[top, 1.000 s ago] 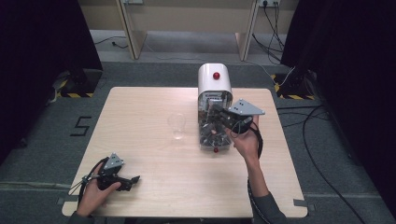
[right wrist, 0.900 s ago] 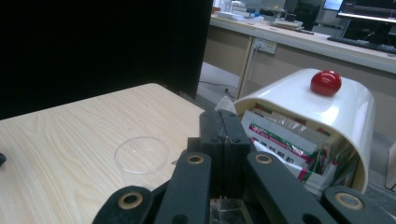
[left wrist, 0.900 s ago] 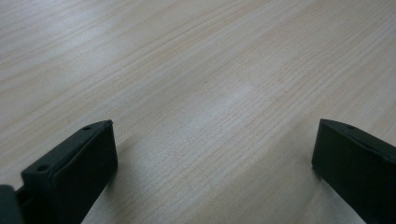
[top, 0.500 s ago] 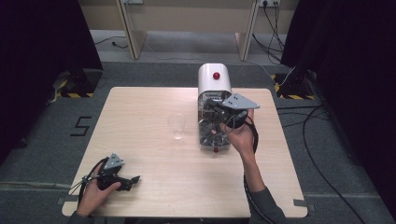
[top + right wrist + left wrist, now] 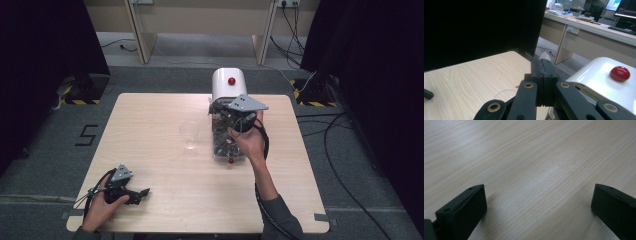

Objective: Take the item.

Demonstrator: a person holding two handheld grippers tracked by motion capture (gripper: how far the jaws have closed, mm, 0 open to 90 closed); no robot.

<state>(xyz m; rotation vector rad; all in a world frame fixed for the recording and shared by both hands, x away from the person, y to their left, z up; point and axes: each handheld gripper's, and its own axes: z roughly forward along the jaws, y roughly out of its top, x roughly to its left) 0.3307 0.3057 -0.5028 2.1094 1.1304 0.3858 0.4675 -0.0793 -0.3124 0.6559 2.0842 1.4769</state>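
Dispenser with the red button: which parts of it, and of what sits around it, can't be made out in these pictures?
- Dispenser contents: high view, the right tongs and hand cover much of the clear lower body; the pieces inside are too small to identify.
- Small red part at the dispenser's base: high view, too small to tell what it is.
- Clear cup: high view, too small and transparent to tell whether it holds anything; right gripper view, the closed tongs hide most of it.

The white dispenser machine with a red round button on top [image 5: 228, 85] stands on the light wooden table [image 5: 150, 130], toward its far edge. Just left of the machine stands the clear plastic cup [image 5: 189, 134]. The left gripper [image 5: 131, 192] rests well nearer than the machine, by the table's near left corner. The right gripper [image 5: 220, 111] hangs over the machine's front part.
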